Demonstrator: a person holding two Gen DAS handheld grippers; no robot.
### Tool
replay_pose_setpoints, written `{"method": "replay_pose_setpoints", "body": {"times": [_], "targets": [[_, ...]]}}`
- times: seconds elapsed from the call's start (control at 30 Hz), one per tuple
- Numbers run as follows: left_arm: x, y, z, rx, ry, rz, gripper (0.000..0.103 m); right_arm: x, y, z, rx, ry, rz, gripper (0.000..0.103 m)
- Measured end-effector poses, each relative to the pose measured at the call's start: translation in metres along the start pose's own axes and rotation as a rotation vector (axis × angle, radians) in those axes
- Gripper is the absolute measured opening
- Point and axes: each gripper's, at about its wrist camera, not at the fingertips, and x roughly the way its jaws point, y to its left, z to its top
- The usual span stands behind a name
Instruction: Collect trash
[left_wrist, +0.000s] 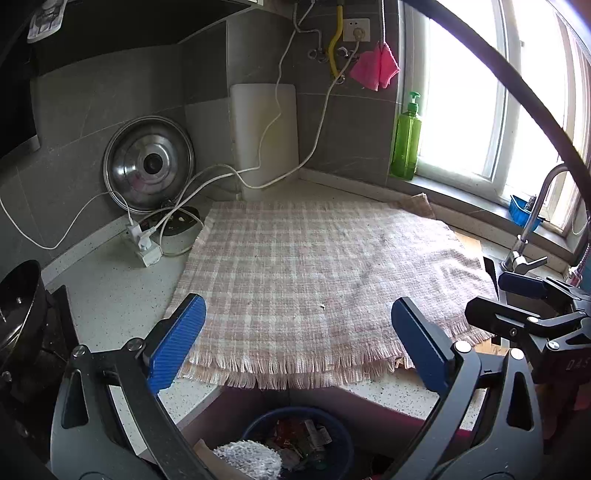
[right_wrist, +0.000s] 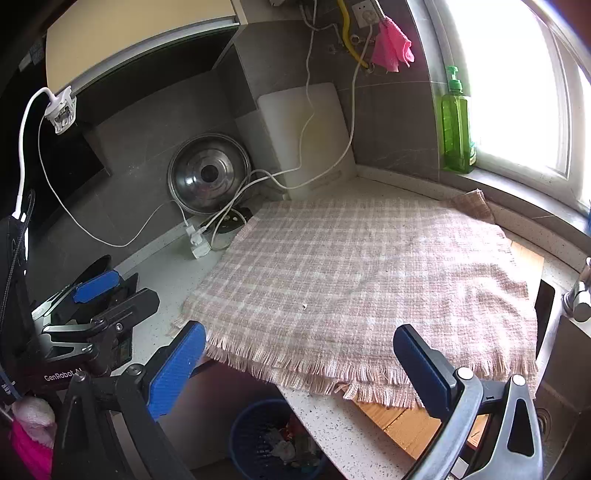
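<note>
While both claws gape empty, the blue bin holds crumpled, colourful trash.

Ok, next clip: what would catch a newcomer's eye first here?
Probably the pink plaid cloth spread over the counter, bare except for a tiny white scrap near its front. Next, the open left gripper and right gripper hanging over its fringed edge, both holding nothing. Below the counter edge sits a blue bin already holding wrappers and white foam netting.
</note>
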Motion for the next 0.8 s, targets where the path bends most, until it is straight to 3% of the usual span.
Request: {"method": "replay_pose_setpoints", "body": {"times": [0.27,0.8], "targets": [[-0.006,-0.005,0.002,0.002,-0.003,0.028,0.102,-0.005,0.001,-0.002,-0.006,-0.01,-0.007,0.103],[-0.013,-0.006,0.002,-0.016,0.0,0.01,0.102,-0.013,-0.003,-0.005,0.004,-0.011,-0.017,0.103]]}}
